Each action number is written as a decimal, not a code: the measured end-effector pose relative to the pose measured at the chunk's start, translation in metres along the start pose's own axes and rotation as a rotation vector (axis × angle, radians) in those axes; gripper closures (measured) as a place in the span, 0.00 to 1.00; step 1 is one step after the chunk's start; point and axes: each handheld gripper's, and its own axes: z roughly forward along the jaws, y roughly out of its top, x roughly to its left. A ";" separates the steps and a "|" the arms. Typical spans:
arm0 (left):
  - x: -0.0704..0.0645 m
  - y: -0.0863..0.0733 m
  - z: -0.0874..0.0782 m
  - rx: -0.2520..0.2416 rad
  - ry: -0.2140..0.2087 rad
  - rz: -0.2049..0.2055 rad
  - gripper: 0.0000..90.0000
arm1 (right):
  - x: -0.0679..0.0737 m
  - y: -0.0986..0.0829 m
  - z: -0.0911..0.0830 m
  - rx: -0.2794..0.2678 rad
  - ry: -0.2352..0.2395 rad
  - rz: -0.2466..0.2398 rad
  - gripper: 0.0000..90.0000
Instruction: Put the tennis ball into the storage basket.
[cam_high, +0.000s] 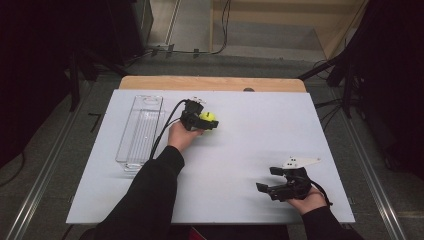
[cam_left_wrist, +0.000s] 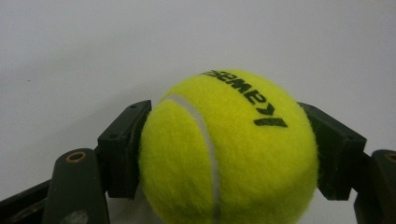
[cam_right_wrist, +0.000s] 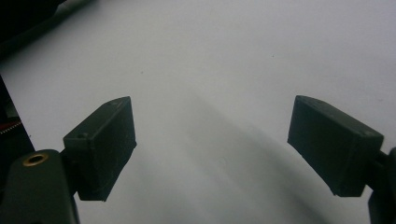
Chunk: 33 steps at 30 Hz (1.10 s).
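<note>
Left gripper (cam_high: 206, 121) clamped on ball (cam_high: 207, 117); right gripper (cam_high: 269, 181) idle, wide open.

Left gripper view: ball (cam_left_wrist: 229, 149) sits squarely between the two fingers (cam_left_wrist: 123, 149), both pads pressed into the felt on opposite sides, white seam facing the camera, black lettering on top. Ball bulges out past the fingertips and looks to be at or just above the white surface (cam_high: 260, 120); contact underneath not clear. Right gripper view: fingers (cam_right_wrist: 102, 147) spread far apart, nothing between them, bare surface (cam_right_wrist: 210, 70) ahead. High view: right gripper sits low near the person's edge, well apart from the ball. Clear tray (cam_high: 141, 131) lies behind the left fingers, on the hand's far-left side, not touching the ball.
</note>
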 end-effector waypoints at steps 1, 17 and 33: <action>0.000 0.000 0.000 -0.001 -0.001 -0.006 0.29 | 0.000 0.000 0.000 0.000 0.000 -0.001 0.15; -0.003 0.001 -0.009 0.001 -0.024 -0.006 0.29 | 0.000 0.000 0.000 -0.002 -0.002 -0.001 0.15; -0.011 -0.004 -0.028 0.019 -0.069 0.007 0.29 | 0.000 0.000 0.000 0.000 -0.007 0.004 0.15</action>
